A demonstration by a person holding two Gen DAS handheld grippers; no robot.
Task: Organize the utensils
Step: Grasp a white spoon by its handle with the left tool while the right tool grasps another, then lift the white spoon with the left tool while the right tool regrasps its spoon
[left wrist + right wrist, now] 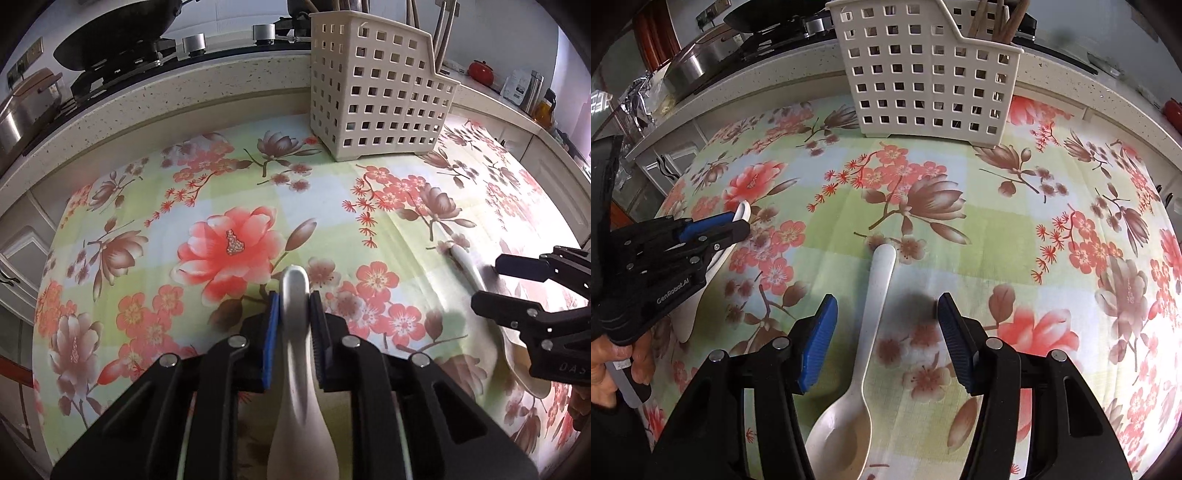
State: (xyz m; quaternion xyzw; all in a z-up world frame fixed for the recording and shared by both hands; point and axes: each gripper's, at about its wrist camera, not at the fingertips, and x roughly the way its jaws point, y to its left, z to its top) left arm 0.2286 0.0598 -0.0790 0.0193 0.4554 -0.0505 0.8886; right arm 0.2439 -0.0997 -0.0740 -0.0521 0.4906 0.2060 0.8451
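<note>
Two spoons: our left claw pinches one white spoon; right claw gapes around another spoon, empty. We fear the glossy handle slipping.

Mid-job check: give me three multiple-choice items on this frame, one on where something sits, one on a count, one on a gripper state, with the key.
1. Where does the perforated utensil caddy stand?
A. At the far edge of the floral tablecloth, near the counter
B. Between the right gripper's jaws
C. On the stove

2. How many white spoons are on or above the tablecloth?
A. One
B. Two
C. Four

3. What is the state of the left gripper?
A. Open above a bare patch of cloth
B. Shut on a spoon handle
C. Holding the caddy

Key:
1 A: the caddy stands on the cloth's far edge in both views.
2 B: one spoon sits in the left gripper, a second spoon lies between the open jaws of the right gripper.
3 B: its pads press both sides of the handle.
</note>
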